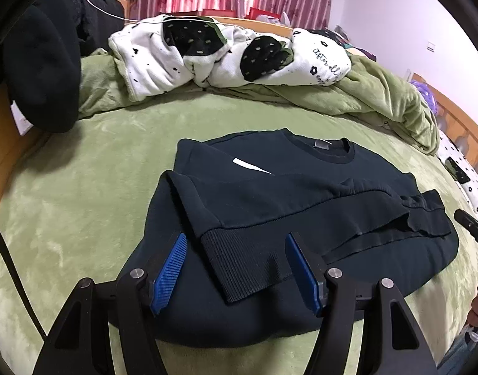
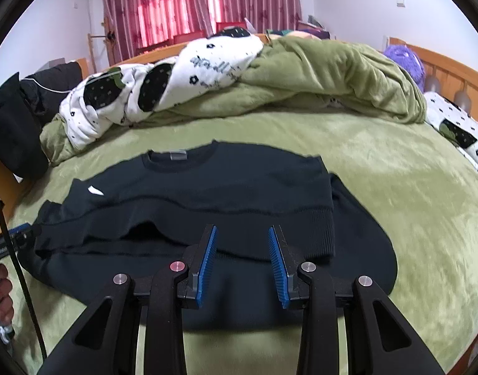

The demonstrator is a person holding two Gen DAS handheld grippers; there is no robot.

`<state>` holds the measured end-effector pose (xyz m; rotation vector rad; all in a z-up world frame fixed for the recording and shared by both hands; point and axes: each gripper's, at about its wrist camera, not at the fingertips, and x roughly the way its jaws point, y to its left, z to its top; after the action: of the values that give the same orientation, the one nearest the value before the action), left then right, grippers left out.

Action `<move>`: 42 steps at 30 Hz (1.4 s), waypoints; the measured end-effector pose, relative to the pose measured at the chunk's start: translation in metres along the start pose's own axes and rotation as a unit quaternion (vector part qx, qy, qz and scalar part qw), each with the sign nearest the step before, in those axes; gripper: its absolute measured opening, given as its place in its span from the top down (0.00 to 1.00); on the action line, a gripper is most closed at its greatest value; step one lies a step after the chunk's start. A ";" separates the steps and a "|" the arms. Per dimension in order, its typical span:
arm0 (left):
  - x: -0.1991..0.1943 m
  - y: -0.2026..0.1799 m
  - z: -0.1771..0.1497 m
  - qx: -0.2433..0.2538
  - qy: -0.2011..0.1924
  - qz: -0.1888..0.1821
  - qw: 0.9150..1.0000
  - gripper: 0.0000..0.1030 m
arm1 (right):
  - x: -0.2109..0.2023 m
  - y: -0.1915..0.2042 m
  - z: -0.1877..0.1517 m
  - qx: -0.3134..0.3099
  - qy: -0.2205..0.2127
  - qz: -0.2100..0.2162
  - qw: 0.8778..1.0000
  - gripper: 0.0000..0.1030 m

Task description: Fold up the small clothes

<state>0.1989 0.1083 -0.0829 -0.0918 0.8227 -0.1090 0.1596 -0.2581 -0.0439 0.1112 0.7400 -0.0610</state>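
A dark navy sweatshirt lies flat on the green bedspread, collar away from me, both sleeves folded across its front. My left gripper is open, its blue pads either side of a ribbed sleeve cuff, not closed on it. In the right wrist view the sweatshirt lies the same way. My right gripper is open and empty, hovering over the lower hem area. The left gripper's tip shows at the left edge of that view.
A crumpled green blanket and a white patterned quilt are heaped at the back of the bed. Dark clothes hang at the left. A wooden headboard and a pillow are at the right.
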 end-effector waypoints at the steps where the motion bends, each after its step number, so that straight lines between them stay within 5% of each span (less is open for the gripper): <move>1: -0.002 -0.002 -0.001 -0.004 -0.001 0.004 1.000 0.38 | 0.000 0.001 0.003 -0.002 -0.003 0.002 1.000 0.67; 9: -0.006 -0.015 -0.015 0.006 -0.005 0.043 0.999 0.38 | 0.006 -0.021 -0.009 0.007 0.008 0.037 0.999 0.67; 17: 0.005 -0.020 -0.044 -0.003 0.024 0.052 0.998 0.38 | 0.008 -0.063 -0.014 0.010 0.006 0.015 1.000 0.68; 21: 0.015 -0.027 -0.047 -0.007 0.037 0.039 0.999 0.38 | 0.020 -0.075 -0.019 0.014 0.031 0.034 0.999 0.77; 28: 0.039 -0.038 -0.051 0.015 0.035 0.051 0.998 0.32 | 0.052 -0.063 -0.039 -0.020 0.074 0.054 0.996 0.78; 42: 0.067 -0.036 -0.013 0.017 0.018 0.062 0.998 0.30 | 0.086 -0.068 -0.018 0.032 0.097 0.051 0.993 0.77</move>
<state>0.2324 0.0631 -0.1353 -0.0062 0.8606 -0.0071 0.2042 -0.3243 -0.1208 0.2189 0.9259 0.0249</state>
